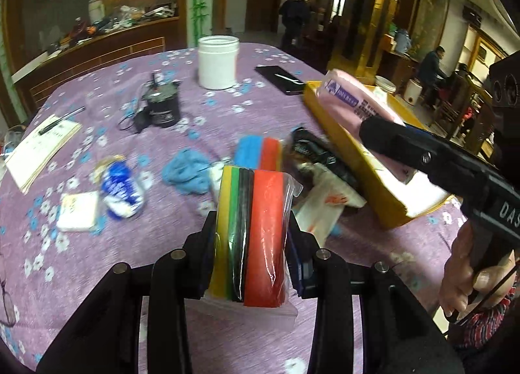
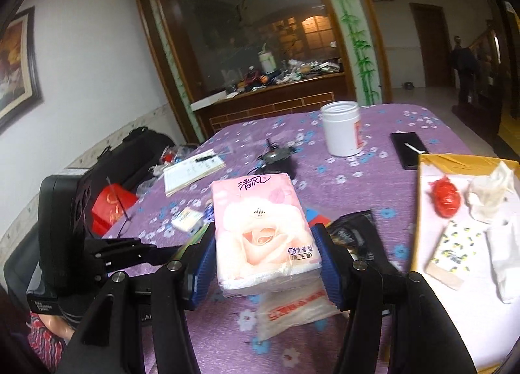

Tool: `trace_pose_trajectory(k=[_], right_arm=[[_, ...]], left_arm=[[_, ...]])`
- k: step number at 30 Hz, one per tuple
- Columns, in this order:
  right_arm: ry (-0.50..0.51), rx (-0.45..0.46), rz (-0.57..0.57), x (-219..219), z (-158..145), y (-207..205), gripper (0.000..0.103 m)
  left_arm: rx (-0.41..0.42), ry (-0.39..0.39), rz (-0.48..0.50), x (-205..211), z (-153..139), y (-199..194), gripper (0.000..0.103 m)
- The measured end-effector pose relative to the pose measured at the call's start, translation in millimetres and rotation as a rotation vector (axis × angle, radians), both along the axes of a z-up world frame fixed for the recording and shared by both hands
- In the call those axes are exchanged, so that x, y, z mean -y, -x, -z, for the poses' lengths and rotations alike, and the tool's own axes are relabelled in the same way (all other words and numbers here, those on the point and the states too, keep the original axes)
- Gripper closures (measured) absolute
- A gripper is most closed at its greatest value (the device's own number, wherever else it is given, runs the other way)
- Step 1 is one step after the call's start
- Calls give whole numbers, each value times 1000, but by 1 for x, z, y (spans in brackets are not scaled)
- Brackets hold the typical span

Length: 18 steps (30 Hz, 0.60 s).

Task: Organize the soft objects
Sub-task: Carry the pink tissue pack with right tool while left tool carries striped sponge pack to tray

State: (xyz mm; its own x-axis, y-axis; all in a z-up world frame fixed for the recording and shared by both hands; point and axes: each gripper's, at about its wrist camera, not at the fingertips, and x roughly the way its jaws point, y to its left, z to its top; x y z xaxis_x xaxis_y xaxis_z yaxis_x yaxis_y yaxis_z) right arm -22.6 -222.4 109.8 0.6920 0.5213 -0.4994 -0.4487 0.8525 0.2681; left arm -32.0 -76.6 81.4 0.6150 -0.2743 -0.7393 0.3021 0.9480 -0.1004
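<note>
My left gripper (image 1: 252, 224) is shut on a plastic-wrapped pack of coloured sponges (image 1: 256, 227), with yellow, green, black and red layers, lifted off the purple tablecloth (image 1: 97, 107). My right gripper (image 2: 265, 244) is shut on a pink tissue pack (image 2: 260, 224) with a rose print, also held above the table. In the left wrist view that tissue pack (image 1: 351, 97) hangs over the yellow box (image 1: 367, 179), with one black finger (image 1: 390, 138) across it. The box (image 2: 417, 211) lies just right of the right gripper.
In the box lie a red bundle (image 2: 445, 196), crumpled white tissue (image 2: 487, 192), a patterned pack (image 2: 453, 250) and a white cloth (image 2: 505, 260). On the table are a white jar (image 1: 217, 61), a phone (image 1: 282, 79), a black pot (image 1: 162, 105), a notebook (image 1: 39, 149), a blue cloth (image 1: 188, 169), small packets and a plastic bag (image 2: 292, 309).
</note>
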Motion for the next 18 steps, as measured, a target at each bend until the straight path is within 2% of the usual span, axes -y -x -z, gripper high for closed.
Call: trace_pose_trajectory(k=[18], right_arm=[[-139, -17, 263, 129, -4, -5, 45]], left_arm=[[-39, 39, 141, 90, -12, -25, 68]])
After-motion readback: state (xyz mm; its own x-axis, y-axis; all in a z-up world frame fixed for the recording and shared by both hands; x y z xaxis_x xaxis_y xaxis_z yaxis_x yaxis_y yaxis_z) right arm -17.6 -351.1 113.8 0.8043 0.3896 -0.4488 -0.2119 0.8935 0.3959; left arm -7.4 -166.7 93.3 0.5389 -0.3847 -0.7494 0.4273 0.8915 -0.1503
